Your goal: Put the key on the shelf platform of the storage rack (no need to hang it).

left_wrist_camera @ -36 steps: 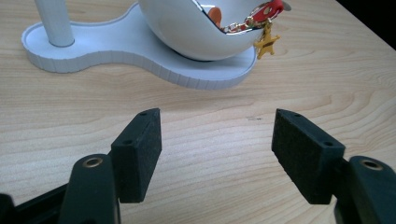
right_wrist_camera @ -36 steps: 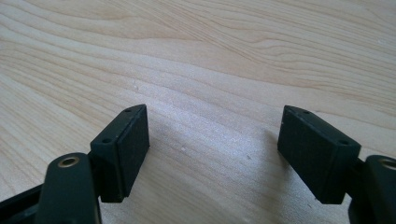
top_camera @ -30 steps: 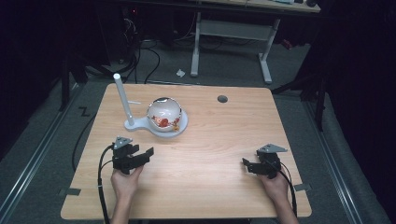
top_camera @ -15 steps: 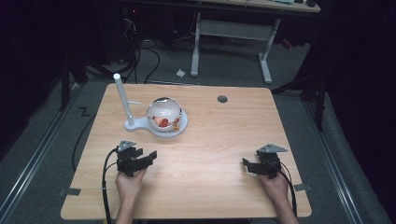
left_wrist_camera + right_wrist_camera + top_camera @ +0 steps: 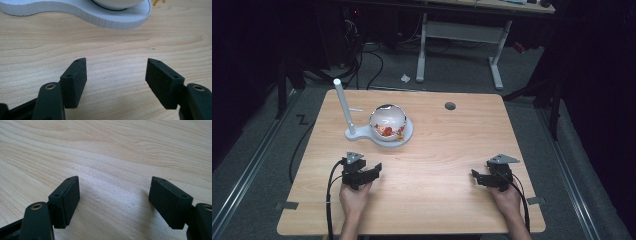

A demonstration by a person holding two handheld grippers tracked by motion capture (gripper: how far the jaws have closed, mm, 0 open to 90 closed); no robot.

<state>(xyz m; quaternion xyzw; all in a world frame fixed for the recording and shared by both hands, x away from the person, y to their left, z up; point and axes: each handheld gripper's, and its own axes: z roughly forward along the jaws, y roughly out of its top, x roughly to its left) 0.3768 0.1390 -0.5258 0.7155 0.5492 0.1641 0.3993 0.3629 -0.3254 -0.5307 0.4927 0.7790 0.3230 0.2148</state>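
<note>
On the near side of the bowl [image 5: 388, 120], the left tool [image 5: 373, 169] rests low over the wooden tabletop [image 5: 442, 145], held in a hand [image 5: 354, 197] that comes in from the near edge. Its jaws stand wide apart with nothing between them; the left gripper view shows bare wood grain in the gap, and beyond it the ribbed rim of the white base [image 5: 105, 21] on which the bowl sits. The jaws point toward the bowl, yet they are apart from it and from the base.

The bowl is white inside, with a red and yellow pattern on its outer wall. It lies tilted in the round end of the white base [image 5: 404, 136], its mouth turned up and toward the far side. A white upright post [image 5: 343, 102] rises from the narrow end of the same base, just to the left of the bowl.

Far to the right of the bowl, near the tabletop's front right corner, the right tool [image 5: 476, 176] is held in the other hand [image 5: 507, 200]. Its jaws are also spread wide and grip nothing; the right gripper view shows only plain wood [image 5: 112, 157] between them. A small dark round hole [image 5: 450, 106] sits in the tabletop to the right of the bowl, toward the far edge.
</note>
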